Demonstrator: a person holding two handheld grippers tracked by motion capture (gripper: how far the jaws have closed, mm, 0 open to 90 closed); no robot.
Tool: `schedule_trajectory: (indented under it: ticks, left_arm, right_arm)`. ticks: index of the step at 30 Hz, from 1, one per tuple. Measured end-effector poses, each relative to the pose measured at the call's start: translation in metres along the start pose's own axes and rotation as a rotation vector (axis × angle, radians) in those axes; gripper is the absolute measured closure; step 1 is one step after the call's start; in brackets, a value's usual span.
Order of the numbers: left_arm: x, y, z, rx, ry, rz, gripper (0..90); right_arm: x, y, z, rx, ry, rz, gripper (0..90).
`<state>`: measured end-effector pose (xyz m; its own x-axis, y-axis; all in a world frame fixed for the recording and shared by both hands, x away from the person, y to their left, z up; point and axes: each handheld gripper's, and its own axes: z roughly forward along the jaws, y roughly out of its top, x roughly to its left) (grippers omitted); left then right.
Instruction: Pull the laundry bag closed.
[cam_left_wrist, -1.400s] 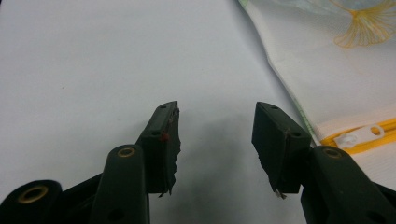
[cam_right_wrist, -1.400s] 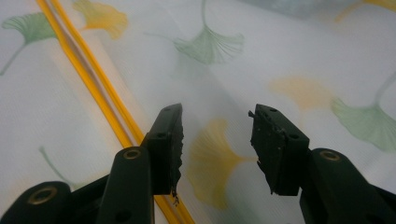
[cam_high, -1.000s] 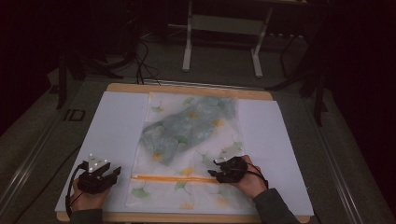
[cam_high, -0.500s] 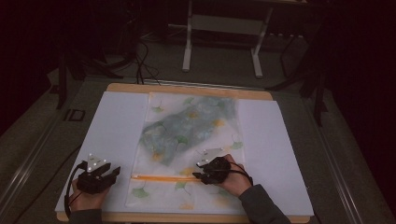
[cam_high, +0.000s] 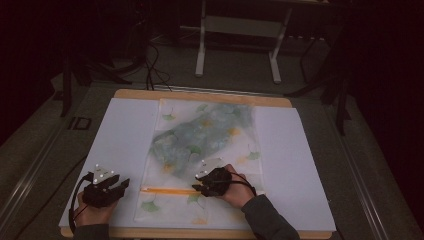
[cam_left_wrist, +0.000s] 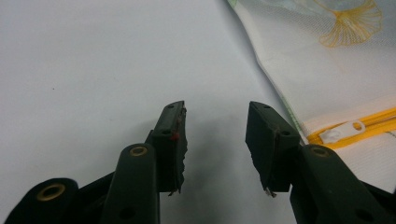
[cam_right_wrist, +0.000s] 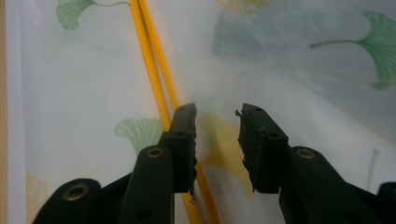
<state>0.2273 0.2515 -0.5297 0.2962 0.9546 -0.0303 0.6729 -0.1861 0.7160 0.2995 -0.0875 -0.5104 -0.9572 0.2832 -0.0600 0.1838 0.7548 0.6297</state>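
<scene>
Mesh zipper bag (cam_high: 200, 150), ginkgo-printed, orange zipper (cam_right_wrist: 154, 70), both grippers spread, right gripper (cam_right_wrist: 217, 126) closing over fabric.

A mesh bag (cam_high: 205, 165) is laid mid-frame on the surface (cam_high: 300, 165). The left hand-held gripper (cam_high: 120, 186) is placed at lower left, beside the bag; the right hand-held gripper (cam_high: 200, 185) is positioned over its zipper (cam_high: 167, 190).

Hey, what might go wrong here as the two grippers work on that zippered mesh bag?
The right gripper, jaws just closing with nothing between them yet, may pinch loose mesh beside the yellow zipper and bunch the mesh bag. The left gripper, open over bare paper, might miss the white zipper pull beside it.
</scene>
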Motion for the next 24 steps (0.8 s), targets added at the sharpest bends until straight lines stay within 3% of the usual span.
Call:
schedule_trajectory:
  ticks: [24]
  left_arm:
    - [0.002, 0.000, -0.002, -0.012, -0.008, -0.003, 60.8]
  right_arm:
    - [0.016, 0.034, 0.031, -0.019, 0.052, -0.037, 65.0]
